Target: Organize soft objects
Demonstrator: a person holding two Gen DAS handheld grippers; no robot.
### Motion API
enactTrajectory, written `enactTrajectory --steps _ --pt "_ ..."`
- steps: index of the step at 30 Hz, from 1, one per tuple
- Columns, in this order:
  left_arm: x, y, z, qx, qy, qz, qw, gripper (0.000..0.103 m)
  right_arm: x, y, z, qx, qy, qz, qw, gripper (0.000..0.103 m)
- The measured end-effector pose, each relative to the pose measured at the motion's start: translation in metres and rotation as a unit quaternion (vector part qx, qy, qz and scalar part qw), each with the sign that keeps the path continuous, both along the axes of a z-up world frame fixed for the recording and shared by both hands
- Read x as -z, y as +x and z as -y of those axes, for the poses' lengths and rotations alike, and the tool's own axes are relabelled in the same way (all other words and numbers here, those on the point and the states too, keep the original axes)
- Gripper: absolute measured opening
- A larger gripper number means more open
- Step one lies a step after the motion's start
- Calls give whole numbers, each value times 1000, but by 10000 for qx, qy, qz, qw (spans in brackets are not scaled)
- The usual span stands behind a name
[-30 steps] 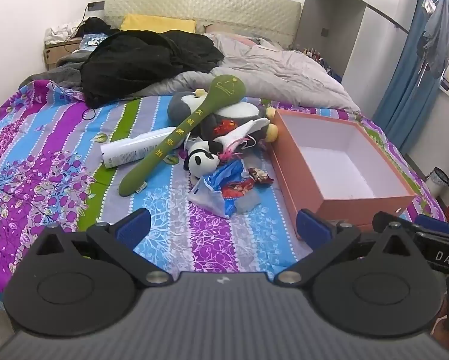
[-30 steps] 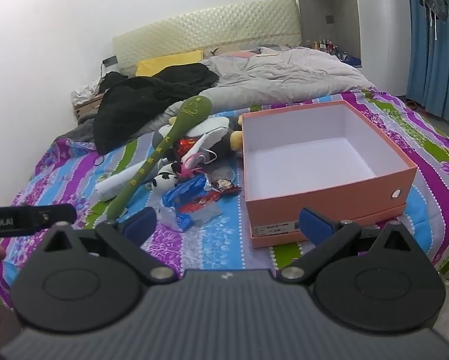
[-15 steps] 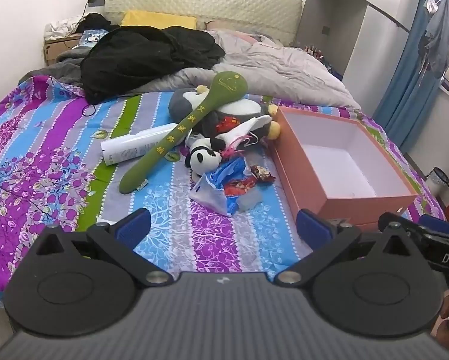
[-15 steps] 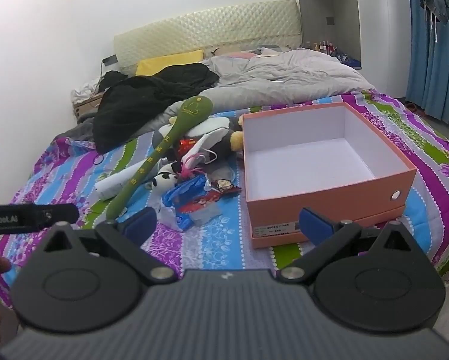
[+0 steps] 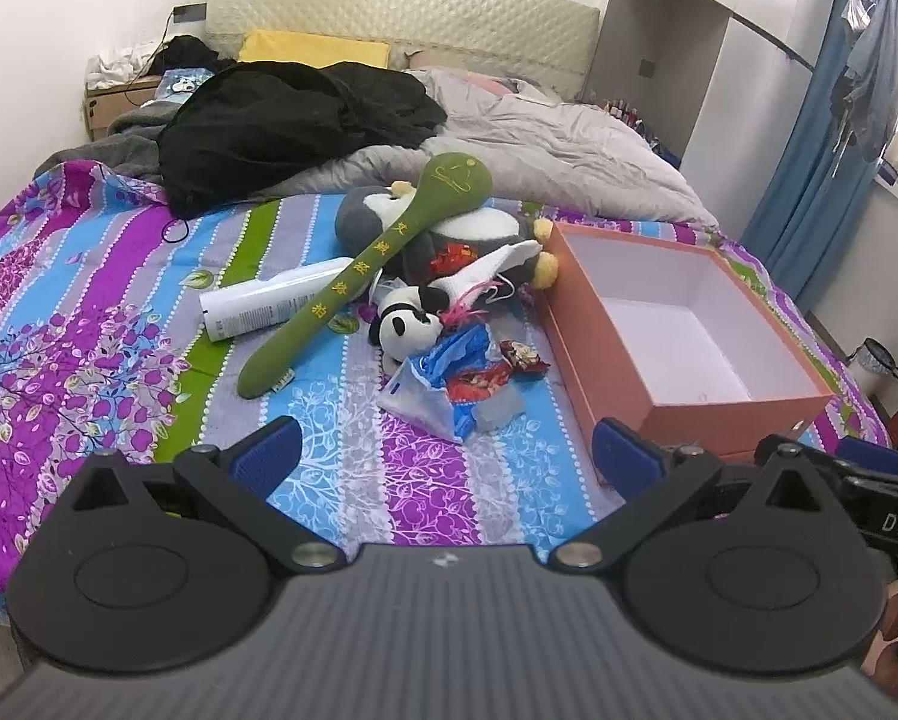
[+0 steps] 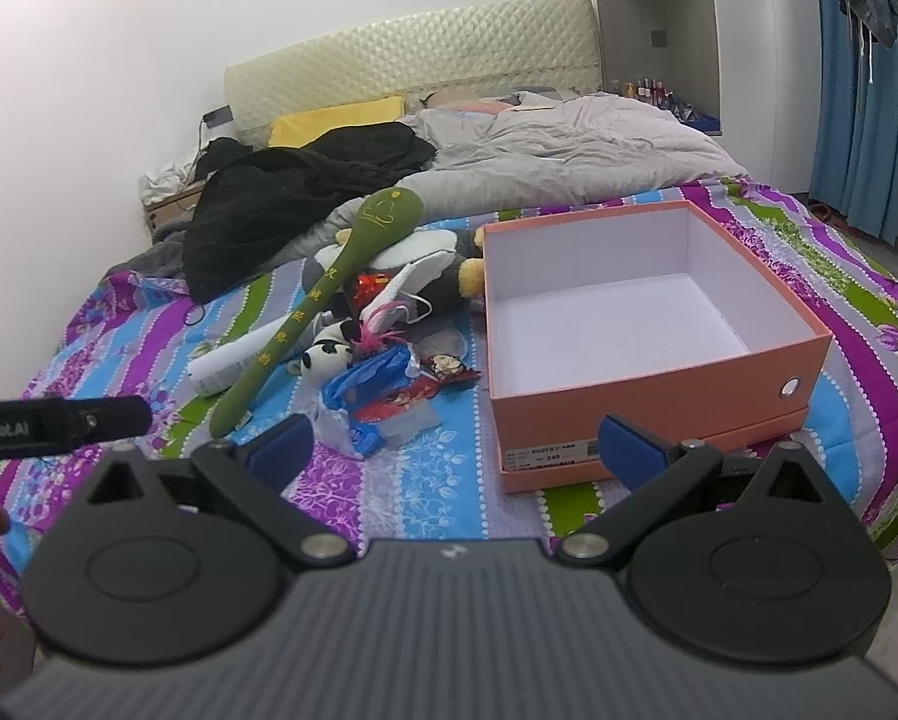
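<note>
Both grippers have come slightly nearer the bed (image 5: 59,300), jaws spread and empty; the soft toys (image 5: 407,324) lie heaped just beside the open orange box (image 6: 659,396), probably their destination; nothing is inside yet.

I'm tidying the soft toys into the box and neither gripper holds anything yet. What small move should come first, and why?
Probably ease the left gripper forward toward the small panda. Both grippers are open and short of the pile, the box is empty, and the panda lies at the pile's near edge with nothing visibly on top of it, unlike the penguin under the green bat.
</note>
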State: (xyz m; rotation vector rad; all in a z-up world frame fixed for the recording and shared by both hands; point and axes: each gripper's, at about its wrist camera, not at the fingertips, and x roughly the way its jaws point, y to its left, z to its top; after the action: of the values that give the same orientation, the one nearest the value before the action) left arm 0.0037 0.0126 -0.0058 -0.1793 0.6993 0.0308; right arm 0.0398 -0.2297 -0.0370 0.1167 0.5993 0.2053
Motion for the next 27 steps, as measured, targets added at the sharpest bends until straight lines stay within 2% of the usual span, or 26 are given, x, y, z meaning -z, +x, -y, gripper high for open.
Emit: enactTrajectory --steps 27 --pt "1 1 -5 -16 54 -52 10000 103 2 1 0 34 27 -74 10000 103"
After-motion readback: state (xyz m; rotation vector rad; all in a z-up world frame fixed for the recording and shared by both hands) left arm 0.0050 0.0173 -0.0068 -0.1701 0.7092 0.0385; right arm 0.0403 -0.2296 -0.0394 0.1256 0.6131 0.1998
